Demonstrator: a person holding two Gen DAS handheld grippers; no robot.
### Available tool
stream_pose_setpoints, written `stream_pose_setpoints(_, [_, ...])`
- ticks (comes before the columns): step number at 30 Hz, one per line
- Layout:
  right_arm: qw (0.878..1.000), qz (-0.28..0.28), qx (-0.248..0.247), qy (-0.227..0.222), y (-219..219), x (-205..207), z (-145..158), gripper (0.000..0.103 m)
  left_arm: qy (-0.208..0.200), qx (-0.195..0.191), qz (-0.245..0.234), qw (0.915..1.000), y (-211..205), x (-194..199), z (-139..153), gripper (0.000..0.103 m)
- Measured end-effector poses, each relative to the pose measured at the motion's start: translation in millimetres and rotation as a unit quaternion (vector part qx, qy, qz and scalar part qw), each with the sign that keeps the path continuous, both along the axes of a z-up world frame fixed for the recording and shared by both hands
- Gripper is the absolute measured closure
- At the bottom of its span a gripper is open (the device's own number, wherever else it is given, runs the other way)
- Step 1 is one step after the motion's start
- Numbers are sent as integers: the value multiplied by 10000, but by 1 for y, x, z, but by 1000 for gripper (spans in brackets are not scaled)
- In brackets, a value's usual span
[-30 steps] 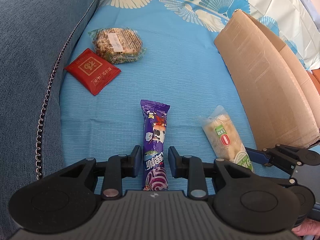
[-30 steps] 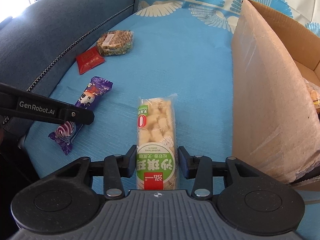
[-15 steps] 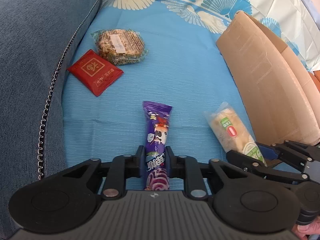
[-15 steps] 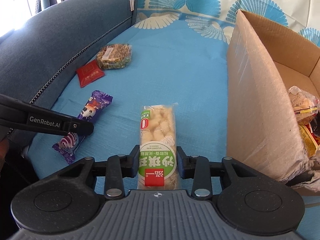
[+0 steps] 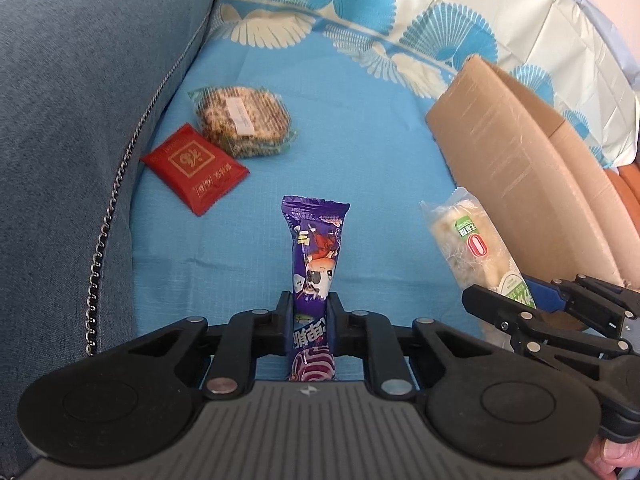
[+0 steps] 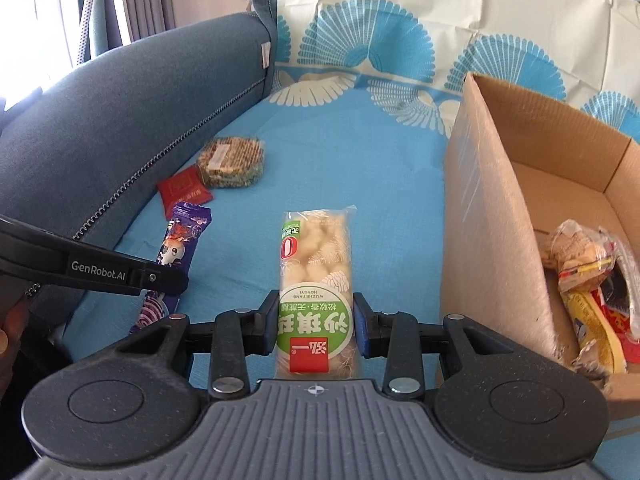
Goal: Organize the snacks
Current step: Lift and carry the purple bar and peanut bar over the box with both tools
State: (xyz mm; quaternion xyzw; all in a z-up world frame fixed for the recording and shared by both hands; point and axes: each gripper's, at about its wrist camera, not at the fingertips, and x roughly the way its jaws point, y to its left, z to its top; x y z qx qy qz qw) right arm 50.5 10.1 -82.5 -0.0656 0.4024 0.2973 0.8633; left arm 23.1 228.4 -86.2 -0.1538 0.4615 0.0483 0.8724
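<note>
My left gripper is shut on a purple snack bar and holds it raised off the blue cloth. My right gripper is shut on a pale rice-puff bar with a green label, also lifted. Each held bar shows in the other view: the purple one and the pale one. A red packet and a round seeded cracker pack lie on the cloth at the far left. An open cardboard box stands on the right.
The box holds several wrapped snacks. A blue sofa arm with a zipper runs along the left. A fan-patterned sheet covers the sofa back. Blue cloth lies between the snacks and the box.
Both grippers closed on their bars and lifted them. Both views now sit higher, showing more of the sofa back and the box's inside.
</note>
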Motion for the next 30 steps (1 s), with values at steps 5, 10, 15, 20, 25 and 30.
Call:
stream_pose_setpoints(5, [9998, 66, 75, -188, -1, -3, 11, 65, -193, 21, 72, 9998, 1, -4, 6, 87])
stream_pose_setpoints(10, [9987, 114, 251, -432, -6, -7, 26, 65, -511, 79, 111, 9986, 0, -12, 14, 87])
stream_pose_setpoints(15, [9971, 155, 405, -631, -10, -10, 36, 65, -671, 132, 173, 9975, -2, -15, 19, 88])
stream_pose_setpoints(20, [9951, 121, 575, -789, -19, -11, 44, 65, -996, 203, 226, 9946, -3, -24, 26, 88])
stream_pose_setpoints(25, [9922, 50, 829, -929, -34, -8, 56, 65, -1288, 232, 336, 9908, -3, -33, 34, 88])
stream_pose_setpoints(30, [9880, 22, 1096, -1090, -51, -7, 69, 65, -1491, 392, 388, 9873, -8, -38, 38, 88])
